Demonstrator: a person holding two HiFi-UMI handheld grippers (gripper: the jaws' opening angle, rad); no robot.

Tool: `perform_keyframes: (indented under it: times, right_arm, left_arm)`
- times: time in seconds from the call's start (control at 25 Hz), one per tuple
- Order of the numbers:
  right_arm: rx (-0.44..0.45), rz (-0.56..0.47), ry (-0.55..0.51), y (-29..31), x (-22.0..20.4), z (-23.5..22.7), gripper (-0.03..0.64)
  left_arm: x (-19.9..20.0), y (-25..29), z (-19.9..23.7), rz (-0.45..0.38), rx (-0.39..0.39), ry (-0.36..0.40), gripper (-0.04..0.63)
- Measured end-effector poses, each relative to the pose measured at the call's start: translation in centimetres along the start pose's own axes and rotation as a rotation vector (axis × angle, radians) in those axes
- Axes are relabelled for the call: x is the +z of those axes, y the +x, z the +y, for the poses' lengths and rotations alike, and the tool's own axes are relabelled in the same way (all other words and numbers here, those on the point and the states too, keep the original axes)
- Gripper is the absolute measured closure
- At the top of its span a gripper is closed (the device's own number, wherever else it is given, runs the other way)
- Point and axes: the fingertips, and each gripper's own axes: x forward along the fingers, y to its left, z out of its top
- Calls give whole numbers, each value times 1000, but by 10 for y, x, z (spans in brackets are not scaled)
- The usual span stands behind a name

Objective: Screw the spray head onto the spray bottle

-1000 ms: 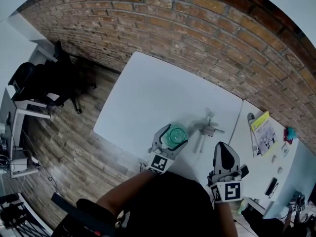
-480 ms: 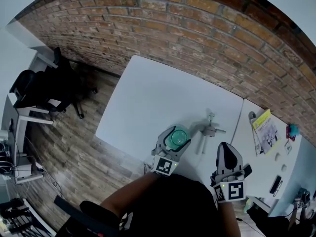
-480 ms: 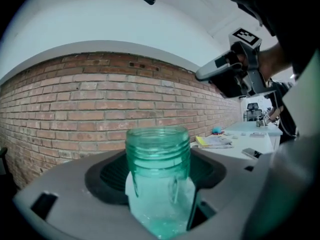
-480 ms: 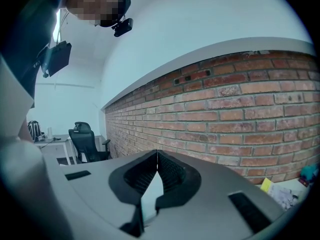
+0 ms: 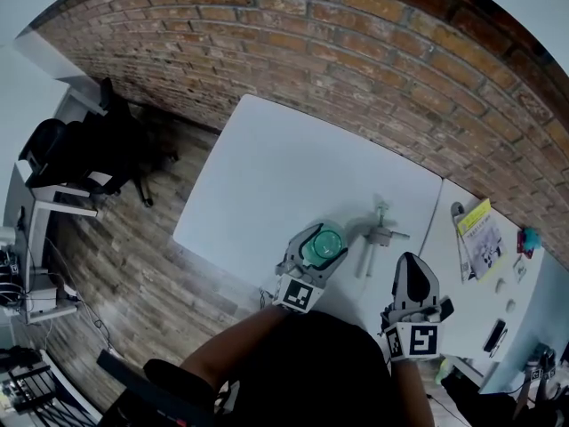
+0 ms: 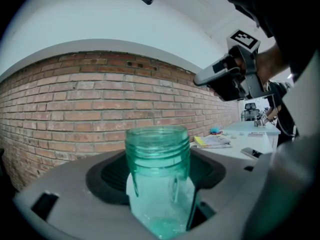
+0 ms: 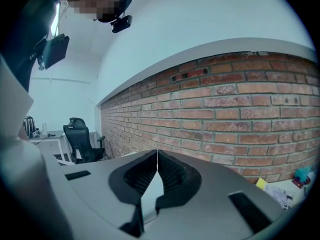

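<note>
L tongs (image 5: pixel 318 238) about half open, jaws just been closing in; the green spray bottle (image 6: pixel 157 159) stands upright between them, neck open, and the pads look to be against its sides. R tongs (image 7: pixel 157 156) fully closed, jaws meeting, nothing in them, held off the table's (image 5: pixel 267 176) near edge.

Vs a sec ago: bottle and both tongs sit in much the same spots, only the L jaws are narrower.

Bottle's by the near edge of the table. Spray head (image 5: pixel 380 235) lies on its side further in, towards the right edge, tube pointing back at me, apart from both tongs. Yellow booklet (image 5: pixel 478 237) on the next table over. Brick wall (image 5: pixel 373 52) runs along the far edge.
</note>
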Motion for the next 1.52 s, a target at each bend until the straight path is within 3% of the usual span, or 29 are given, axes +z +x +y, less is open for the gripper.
perform_keyframes:
  times: [0.64,1.0,1.52]
  right_arm:
    - [-22,21,-31,29,-11,-7,609]
    - [-32,63,10,40,-23,-9,566]
    - [-70,123,58,49,-41,-24,563]
  left_arm:
    - [-2,-1,0,13,-14,-10,264]
    - [0,-2,1,5,-9,-2,264]
    - [-1,1,1,11,-16,3,264]
